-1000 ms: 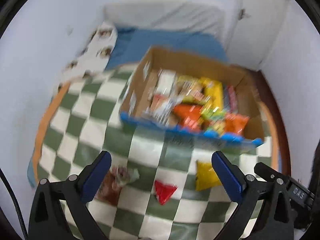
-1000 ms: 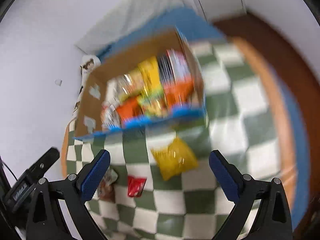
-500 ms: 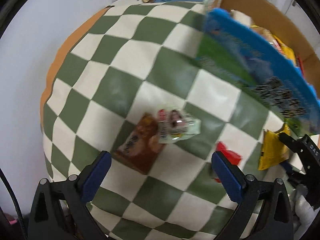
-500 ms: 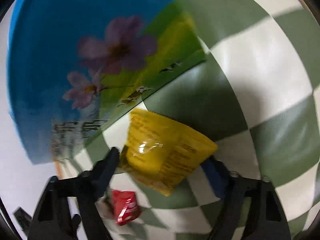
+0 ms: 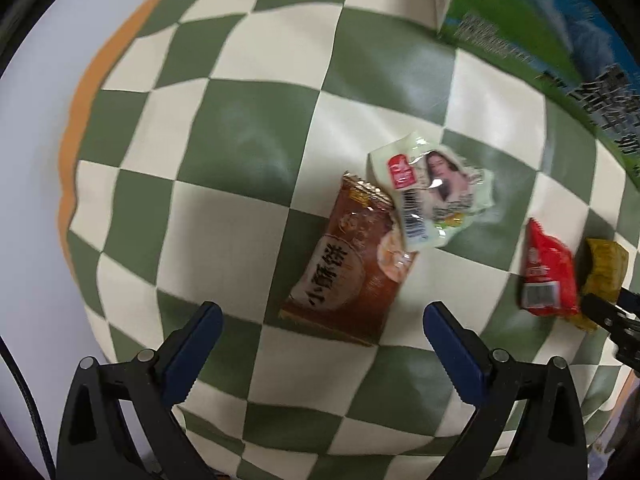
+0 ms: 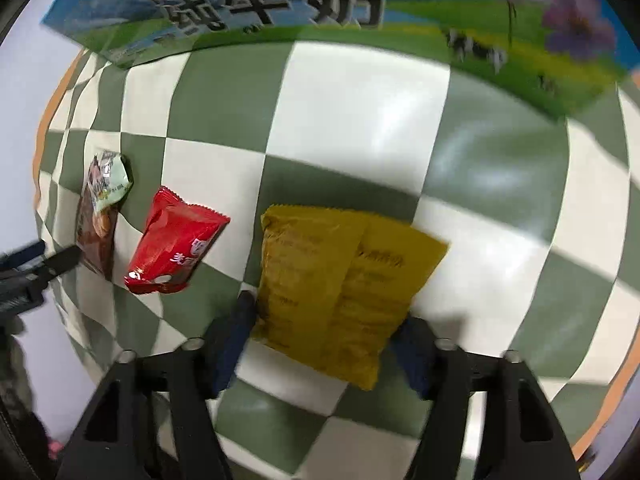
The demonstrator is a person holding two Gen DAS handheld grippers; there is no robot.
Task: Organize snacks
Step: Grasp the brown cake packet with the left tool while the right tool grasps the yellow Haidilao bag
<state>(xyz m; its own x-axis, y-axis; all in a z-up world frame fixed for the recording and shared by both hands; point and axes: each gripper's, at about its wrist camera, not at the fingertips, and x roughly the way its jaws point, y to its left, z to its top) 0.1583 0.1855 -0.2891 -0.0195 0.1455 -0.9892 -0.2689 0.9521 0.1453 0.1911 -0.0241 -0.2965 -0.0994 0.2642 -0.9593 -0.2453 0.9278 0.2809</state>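
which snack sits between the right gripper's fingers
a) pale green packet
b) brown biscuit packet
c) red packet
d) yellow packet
d: in the right wrist view the yellow packet lies flat on the checkered cloth between the two fingers of the right gripper, while the red packet lies off to the side.

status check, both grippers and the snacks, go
Left gripper open above brown packet. Right gripper jaws just opening, straddling yellow packet. Red packet loose between; nothing blocking.
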